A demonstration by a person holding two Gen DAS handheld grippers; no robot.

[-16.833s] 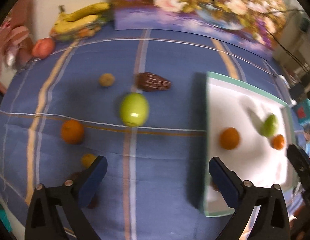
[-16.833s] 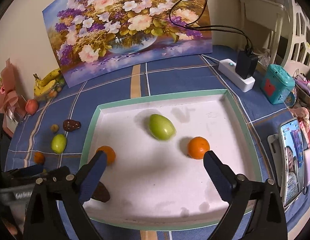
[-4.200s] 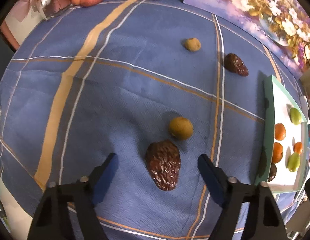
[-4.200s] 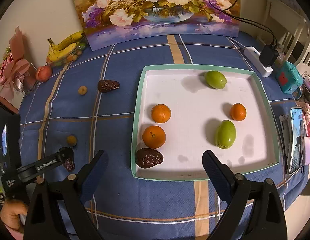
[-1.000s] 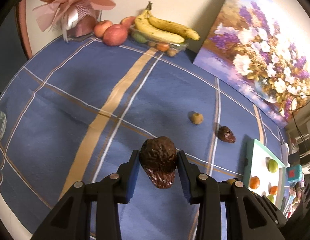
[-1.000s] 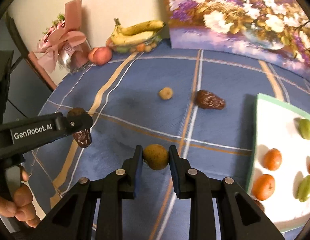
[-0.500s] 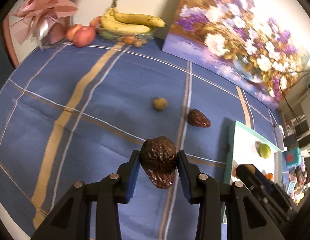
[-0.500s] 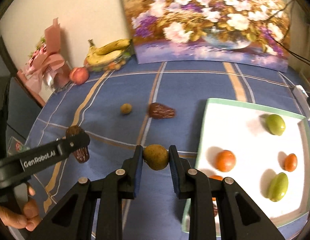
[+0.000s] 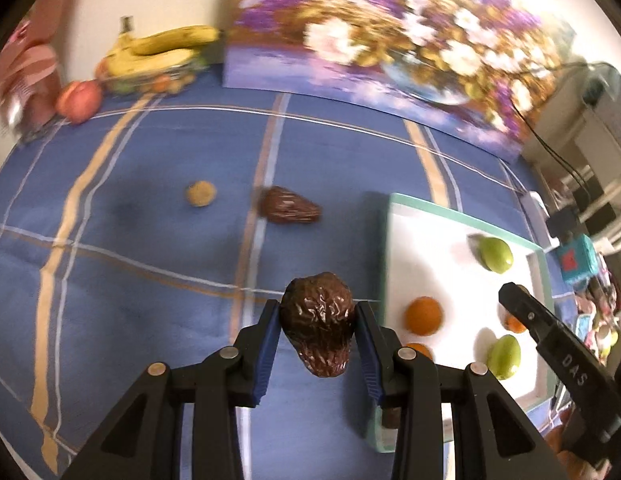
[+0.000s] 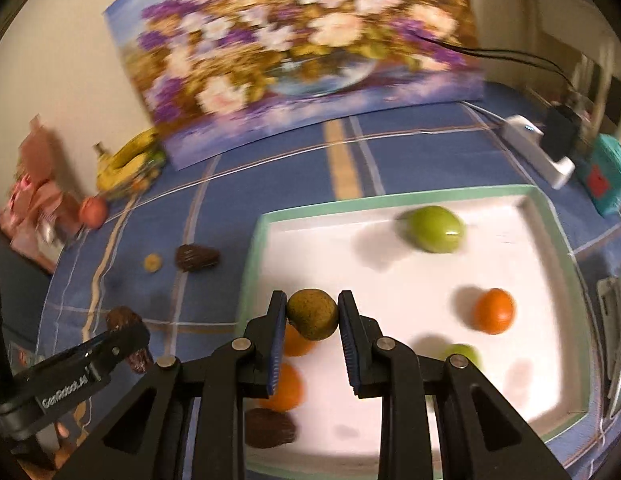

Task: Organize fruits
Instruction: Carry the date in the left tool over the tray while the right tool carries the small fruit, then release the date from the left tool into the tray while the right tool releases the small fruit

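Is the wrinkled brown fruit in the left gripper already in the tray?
Not yet. The left gripper grips the wrinkled brown fruit above blue tablecloth, beside the tray.

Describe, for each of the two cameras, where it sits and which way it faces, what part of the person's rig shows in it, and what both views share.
Left wrist: rides on the left gripper, looking along its fingers over the blue tablecloth toward the painting; it grips a wrinkled brown fruit, with the right gripper's finger at right.
Right wrist: rides on the right gripper, looking down over the white tray; it grips a small round brownish fruit, with the left gripper at lower left.
Shared: tray, painting, bananas, loose fruits on the cloth.
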